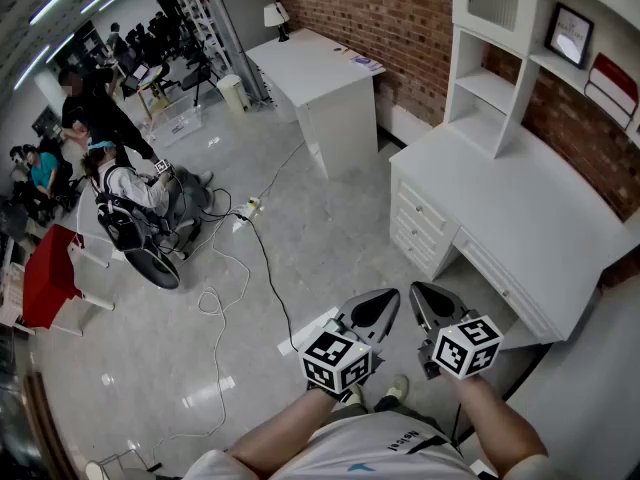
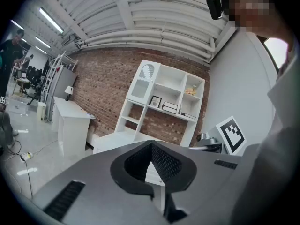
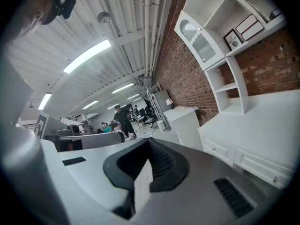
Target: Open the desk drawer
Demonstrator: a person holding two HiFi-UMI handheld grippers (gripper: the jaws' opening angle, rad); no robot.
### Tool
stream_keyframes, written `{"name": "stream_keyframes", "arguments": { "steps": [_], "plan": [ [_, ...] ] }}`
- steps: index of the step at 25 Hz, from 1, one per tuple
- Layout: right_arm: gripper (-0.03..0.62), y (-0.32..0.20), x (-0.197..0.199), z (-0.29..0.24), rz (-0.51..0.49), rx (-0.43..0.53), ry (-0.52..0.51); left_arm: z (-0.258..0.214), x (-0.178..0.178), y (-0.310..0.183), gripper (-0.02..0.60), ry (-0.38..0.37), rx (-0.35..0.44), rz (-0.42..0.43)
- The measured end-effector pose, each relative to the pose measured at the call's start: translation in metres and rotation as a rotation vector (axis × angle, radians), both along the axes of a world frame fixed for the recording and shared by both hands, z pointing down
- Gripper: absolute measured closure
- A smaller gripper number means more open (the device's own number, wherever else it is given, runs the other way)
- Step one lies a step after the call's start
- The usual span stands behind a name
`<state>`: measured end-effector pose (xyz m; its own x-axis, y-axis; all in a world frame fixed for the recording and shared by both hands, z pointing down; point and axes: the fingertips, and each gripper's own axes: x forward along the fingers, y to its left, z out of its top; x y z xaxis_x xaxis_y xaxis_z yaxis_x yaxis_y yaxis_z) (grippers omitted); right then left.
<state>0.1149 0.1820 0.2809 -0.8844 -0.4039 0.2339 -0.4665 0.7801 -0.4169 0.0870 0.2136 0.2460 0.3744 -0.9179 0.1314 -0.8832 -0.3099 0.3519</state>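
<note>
Close to the person's body, the left gripper (image 1: 372,313) and the right gripper (image 1: 432,308) hang side by side, each with its jaws closed together on nothing. The desk drawer (image 1: 505,286) is ahead and to the right, well apart, under the top of the white desk (image 1: 520,208). I judge the right gripper is the nearer one.

The white bench (image 1: 530,218) stood against a brick wall (image 1: 370,18) and carried a white shelf unit (image 1: 490,88) at its back. 1 black cable (image 1: 270,273) and 1 white cable (image 1: 213,303) trailed over the glossy grey floor (image 1: 330,238).
</note>
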Motion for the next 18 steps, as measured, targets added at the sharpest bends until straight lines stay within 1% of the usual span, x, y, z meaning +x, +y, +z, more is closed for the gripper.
{"name": "stream_keyframes", "arguments": {
  "steps": [8,11,15,18],
  "plan": [
    [0.577,0.005,0.007,0.003,-0.015,-0.002,-0.009,0.008,0.004,0.004,0.571,0.001,-0.005,-0.016],
    [0.576,0.000,0.011,0.002,-0.010,-0.026,-0.050,0.010,-0.001,0.002,0.570,0.002,0.003,-0.034],
    [0.576,-0.021,0.027,-0.004,0.028,-0.075,-0.124,0.004,-0.012,-0.009,0.571,-0.007,0.021,-0.071],
    [0.576,-0.034,0.039,-0.003,0.050,-0.111,-0.153,0.002,-0.015,-0.015,0.571,-0.014,0.027,-0.096]
  ]
}}
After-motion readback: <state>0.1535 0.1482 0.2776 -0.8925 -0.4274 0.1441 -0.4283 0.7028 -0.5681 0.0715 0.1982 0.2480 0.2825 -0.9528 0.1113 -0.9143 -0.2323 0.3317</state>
